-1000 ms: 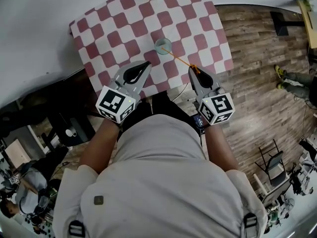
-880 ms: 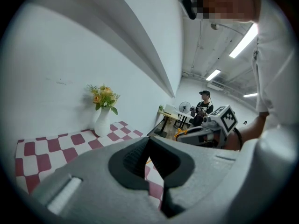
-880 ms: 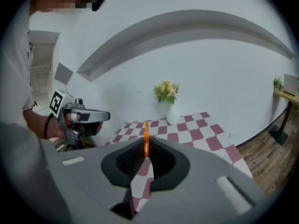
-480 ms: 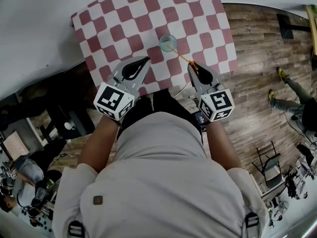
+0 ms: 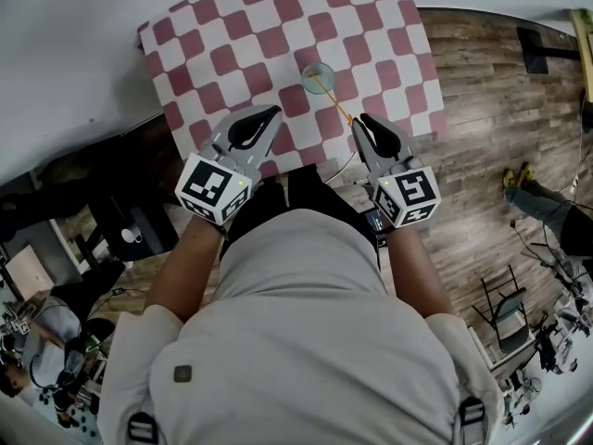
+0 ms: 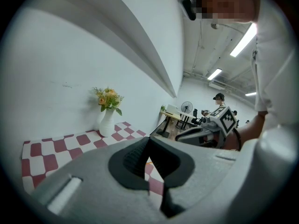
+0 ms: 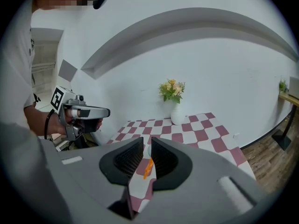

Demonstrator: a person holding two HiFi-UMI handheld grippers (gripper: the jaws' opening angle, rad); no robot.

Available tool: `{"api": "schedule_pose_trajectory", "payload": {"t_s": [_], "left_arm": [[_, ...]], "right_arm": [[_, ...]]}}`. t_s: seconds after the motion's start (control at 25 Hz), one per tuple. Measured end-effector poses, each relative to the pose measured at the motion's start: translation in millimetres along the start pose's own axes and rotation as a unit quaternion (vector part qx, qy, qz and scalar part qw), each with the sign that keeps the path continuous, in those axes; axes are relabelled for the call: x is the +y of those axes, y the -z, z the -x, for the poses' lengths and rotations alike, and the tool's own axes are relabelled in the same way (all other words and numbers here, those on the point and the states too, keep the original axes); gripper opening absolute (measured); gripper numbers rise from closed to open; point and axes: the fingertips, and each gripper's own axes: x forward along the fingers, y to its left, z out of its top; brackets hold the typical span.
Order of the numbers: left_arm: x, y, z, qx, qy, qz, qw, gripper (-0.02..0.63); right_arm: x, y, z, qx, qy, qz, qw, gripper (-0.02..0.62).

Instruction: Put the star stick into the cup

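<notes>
The star stick (image 5: 335, 100) is a thin orange rod. It slants up the table, with its far end in the mouth of the cup (image 5: 318, 75) and its near end just off the tips of the right gripper (image 5: 364, 121). I can't make out the star itself.

In the right gripper view the orange shaft (image 7: 147, 167) shows in the gap, and the jaws stand a little apart, wider than the stick. It looks let go rather than pinched.

This stick should be very light, stiff and skinny. It would be easy to roll or flick, and it could lever out of the cup if its tail is nudged. The best hold is across the shaft near the low tail end, squarely between the ribbed pads.

The cup looks small, pale and see-through. It's probably light too, so a leaning stick or a bump could tip it.

The left gripper (image 5: 271, 112) hangs over the near edge, well clear of the cup. Its jaws meet at the tips with nothing between them (image 6: 148, 141).

The checked table (image 5: 213, 26) is otherwise bare, apart from a vase (image 7: 176, 115) of flowers at the far edge.
</notes>
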Motion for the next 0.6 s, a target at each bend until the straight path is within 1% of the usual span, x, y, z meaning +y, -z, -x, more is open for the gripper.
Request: {"api": "schedule_pose_trajectory", "payload": {"t_s": [0.24, 0.6], "left_arm": [[-6, 0, 14, -0.004, 0.005, -0.005, 1.0, 0.003], [-18, -8, 44, -0.019, 0.015, -0.022, 0.9995, 0.003]], "right_arm": [[12, -3, 9, -0.011, 0.009, -0.001, 1.0, 0.067], [35, -18, 29, -0.041, 0.032, 0.006, 0.999, 0.067]]}}
